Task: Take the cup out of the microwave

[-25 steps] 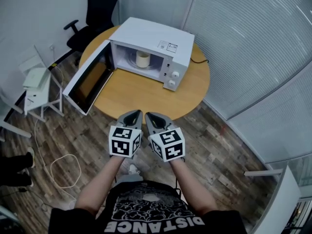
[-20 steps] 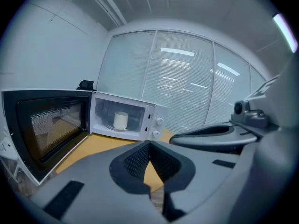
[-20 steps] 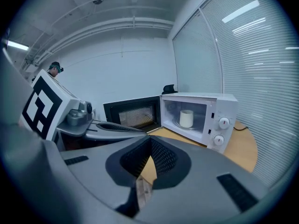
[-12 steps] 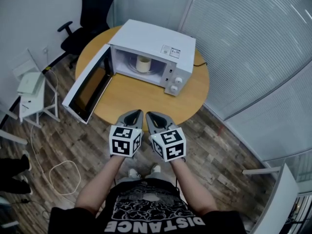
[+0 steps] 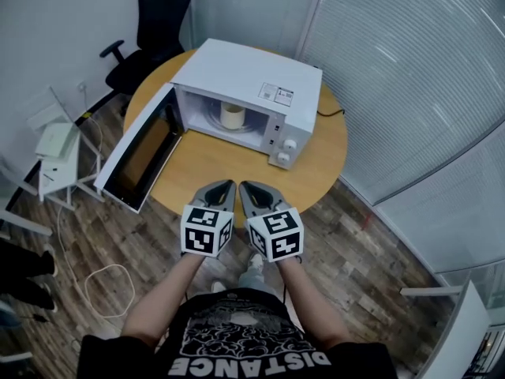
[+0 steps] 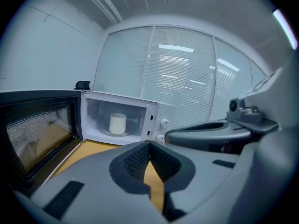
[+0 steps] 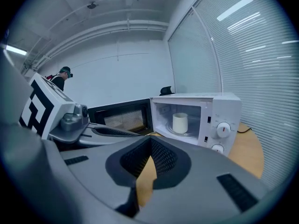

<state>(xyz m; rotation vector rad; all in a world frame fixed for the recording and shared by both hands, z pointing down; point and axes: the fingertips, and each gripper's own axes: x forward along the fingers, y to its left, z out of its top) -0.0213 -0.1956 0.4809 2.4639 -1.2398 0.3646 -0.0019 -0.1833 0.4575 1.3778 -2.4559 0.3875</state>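
A white microwave (image 5: 260,81) stands on the round wooden table (image 5: 213,160) with its door (image 5: 136,150) swung wide open to the left. Inside on the turntable sits a cream cup (image 5: 231,115), also seen in the left gripper view (image 6: 117,123) and the right gripper view (image 7: 180,122). My left gripper (image 5: 222,185) and right gripper (image 5: 245,187) hover side by side over the table's near edge, well short of the microwave. Both are shut with nothing between their jaws.
A black office chair (image 5: 154,30) stands behind the table at the back left. A white stand (image 5: 59,152) and a cable loop (image 5: 95,287) are on the wooden floor at left. Glass walls with blinds (image 5: 410,93) run along the right.
Both grippers have moved forward together toward the table, and the microwave now looks a little nearer. Their jaws stayed shut.
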